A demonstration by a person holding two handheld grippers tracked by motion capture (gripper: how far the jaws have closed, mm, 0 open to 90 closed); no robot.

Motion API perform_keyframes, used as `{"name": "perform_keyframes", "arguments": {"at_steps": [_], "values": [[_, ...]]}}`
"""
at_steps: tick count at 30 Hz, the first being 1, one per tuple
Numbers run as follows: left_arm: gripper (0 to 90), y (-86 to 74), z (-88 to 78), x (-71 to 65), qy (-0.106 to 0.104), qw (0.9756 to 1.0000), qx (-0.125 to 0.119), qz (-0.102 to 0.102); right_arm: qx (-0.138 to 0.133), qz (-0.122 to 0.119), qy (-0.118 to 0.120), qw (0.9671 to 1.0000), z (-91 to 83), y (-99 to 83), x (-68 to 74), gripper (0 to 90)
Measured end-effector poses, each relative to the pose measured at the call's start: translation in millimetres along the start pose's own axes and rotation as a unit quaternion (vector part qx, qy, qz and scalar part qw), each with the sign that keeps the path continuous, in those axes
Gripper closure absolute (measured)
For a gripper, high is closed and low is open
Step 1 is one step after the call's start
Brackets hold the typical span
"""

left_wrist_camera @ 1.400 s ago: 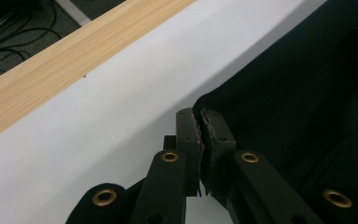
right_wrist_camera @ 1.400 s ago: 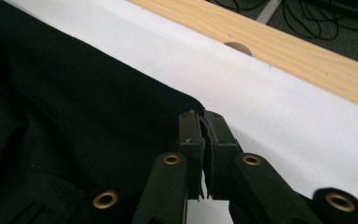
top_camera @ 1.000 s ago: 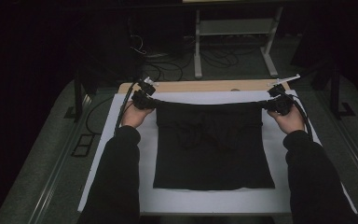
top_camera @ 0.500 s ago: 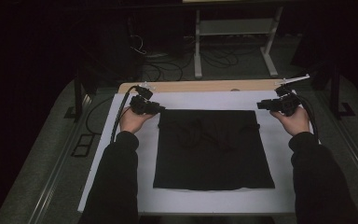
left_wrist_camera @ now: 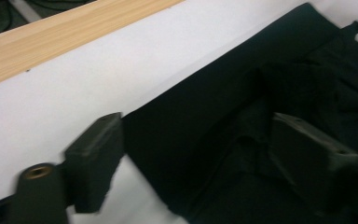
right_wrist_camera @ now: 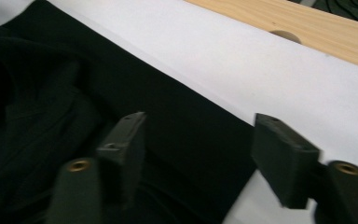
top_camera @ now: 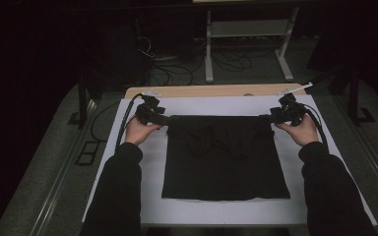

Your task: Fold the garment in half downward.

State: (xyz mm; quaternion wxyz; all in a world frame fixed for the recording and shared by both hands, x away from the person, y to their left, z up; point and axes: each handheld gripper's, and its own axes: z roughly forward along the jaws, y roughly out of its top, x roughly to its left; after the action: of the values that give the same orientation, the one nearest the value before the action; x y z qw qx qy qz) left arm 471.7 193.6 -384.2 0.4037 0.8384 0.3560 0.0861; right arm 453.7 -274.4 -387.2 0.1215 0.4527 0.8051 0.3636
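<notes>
Black cloth (left_wrist_camera: 242,154) cut off by frame edge; right-hand tongs pad (left_wrist_camera: 307,158) blurred.

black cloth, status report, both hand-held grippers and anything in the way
Left hand-held gripper and right hand-held gripper: jaws just opened, apart at the far corners. Black cloth flat on white sheet, released. Nothing in the way.

Dim room around my lit work surface

From the high view I see the surface (top_camera: 142,196) under a white sheet, with a strip of pale wood (top_camera: 211,90) bare along its far edge. Grey carpet floor (top_camera: 44,167) runs down both sides. Beyond the far edge, loose black cables (top_camera: 177,73) lie tangled on the floor beside a light metal stand (top_camera: 248,29) on 2 legs. The back of the room is too dark for me to read.
</notes>
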Motion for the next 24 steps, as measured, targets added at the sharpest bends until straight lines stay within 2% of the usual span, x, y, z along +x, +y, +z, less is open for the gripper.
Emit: {"name": "perform_keyframes", "arguments": {"at_steps": [2, 6, 11, 14, 17, 24], "values": [[11.4, -0.3, 0.5, -2.0, -0.008, 0.9999, -0.006, 0.000, -0.005, -0.003, 0.008, 1.0000, 1.3, 0.7, 2.7, 28.4], [6.8, 0.1, 3.8, -4.4, -0.013, 0.9999, 0.003, 0.003, -0.006, -0.007, 0.018, 0.9998, 4.1, 1.5, 7.8, 22.8], [0.0, 0.9, 8.3, -9.4, -0.025, 0.9997, 0.000, 0.004, -0.004, -0.010, 0.025, 0.9996, 6.8, 1.7, 12.1, 14.8], [0.0, 1.6, 9.5, -12.0, -0.033, 0.9994, -0.004, 0.005, -0.003, -0.009, 0.033, 0.9994, 6.9, 1.8, 13.0, 12.5], [0.0, 2.3, 10.5, -14.4, -0.039, 0.9992, -0.008, 0.008, 0.004, -0.008, 0.039, 0.9992, 8.1, 1.6, 14.1, 1.7], [0.0, 4.1, 14.2, -23.4, -0.051, 0.9985, -0.018, 0.010, 0.002, -0.009, 0.043, 0.9990, 9.5, 1.8, 16.9, 0.0]]}}
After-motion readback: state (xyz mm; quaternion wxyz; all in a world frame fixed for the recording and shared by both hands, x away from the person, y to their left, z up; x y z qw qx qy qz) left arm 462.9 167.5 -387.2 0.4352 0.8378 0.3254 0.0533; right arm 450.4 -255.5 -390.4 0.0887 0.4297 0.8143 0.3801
